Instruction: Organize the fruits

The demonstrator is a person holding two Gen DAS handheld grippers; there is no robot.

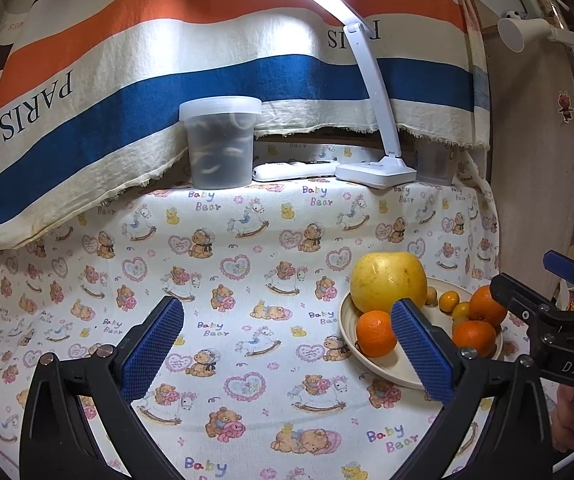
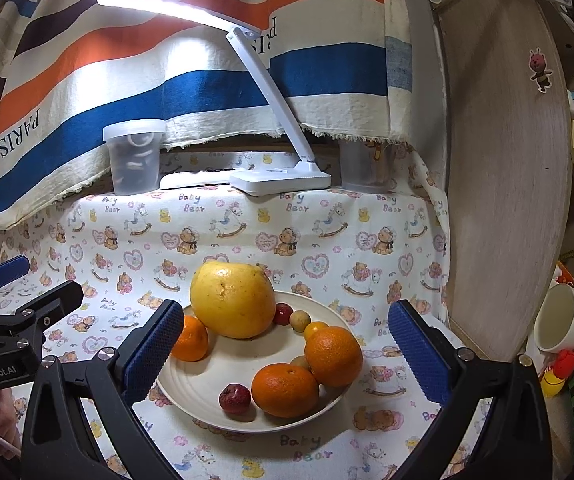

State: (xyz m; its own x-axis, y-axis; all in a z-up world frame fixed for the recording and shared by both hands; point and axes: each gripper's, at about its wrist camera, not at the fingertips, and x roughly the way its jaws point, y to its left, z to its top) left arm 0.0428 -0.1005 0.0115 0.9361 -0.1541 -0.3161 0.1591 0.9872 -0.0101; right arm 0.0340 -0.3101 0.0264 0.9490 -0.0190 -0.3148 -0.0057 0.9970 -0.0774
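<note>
A cream plate [image 2: 207, 394] on the bear-print cloth holds a big yellow pomelo [image 2: 233, 300], three oranges [image 2: 285, 390] [image 2: 333, 356] [image 2: 193, 338], two small red fruits [image 2: 235, 399] and several small yellow-brown ones. My right gripper [image 2: 287, 352] is open and empty, its fingers spread either side of the plate, just in front of it. My left gripper [image 1: 287, 348] is open and empty over bare cloth left of the plate [image 1: 383, 372]; the pomelo [image 1: 387, 286] and an orange [image 1: 375, 333] show beyond its right finger.
A lidded plastic jar [image 1: 221, 142], a remote [image 1: 291, 170] and a lit white desk lamp [image 1: 375, 170] stand at the back under a striped hanging cloth. A wooden panel [image 2: 503, 200] bounds the right side. A white cup [image 2: 559, 320] lies right of it.
</note>
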